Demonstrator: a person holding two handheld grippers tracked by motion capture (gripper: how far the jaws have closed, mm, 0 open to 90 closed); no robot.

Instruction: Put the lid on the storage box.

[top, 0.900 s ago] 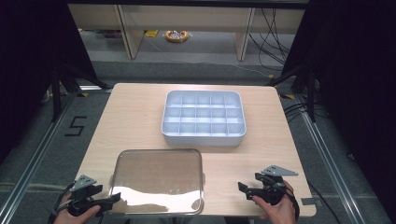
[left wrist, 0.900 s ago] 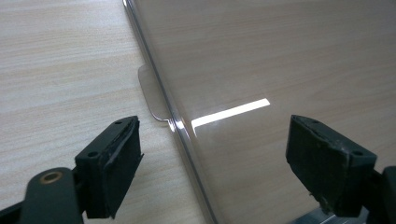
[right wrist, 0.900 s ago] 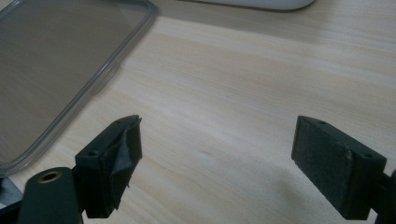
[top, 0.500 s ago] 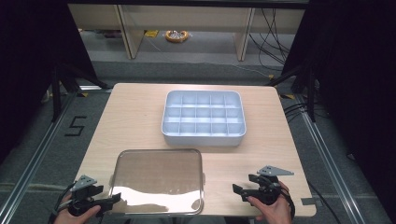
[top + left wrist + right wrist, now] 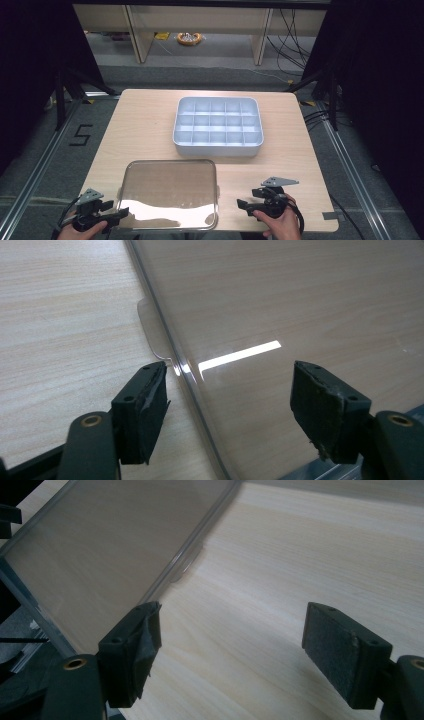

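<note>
Lid pickup looks like it's about to happen, judging from how both hands are lined up. Left to right: the left gripper point(image 5: 121, 215) sits at the near-left corner of the clear lid point(image 5: 170, 192), about where it was a moment ago, jaws released and straddling the lid's rim — in the left gripper view the small tab point(image 5: 154, 335) on the edge lies just ahead of the left pad, nothing pinched yet. Lid itself lies flat on the table point(image 5: 145, 125), near edge, with the grey compartment tray point(image 5: 218, 127) well apart behind it. Over on the right, the right gripper point(image 5: 242, 204) has slid in toward the lid's right edge since the earlier frames — still short of it though, jaws wide and holding nothing. My read: that closing-in means a two-handed lift is being set up, probably to cap the tray.
</note>
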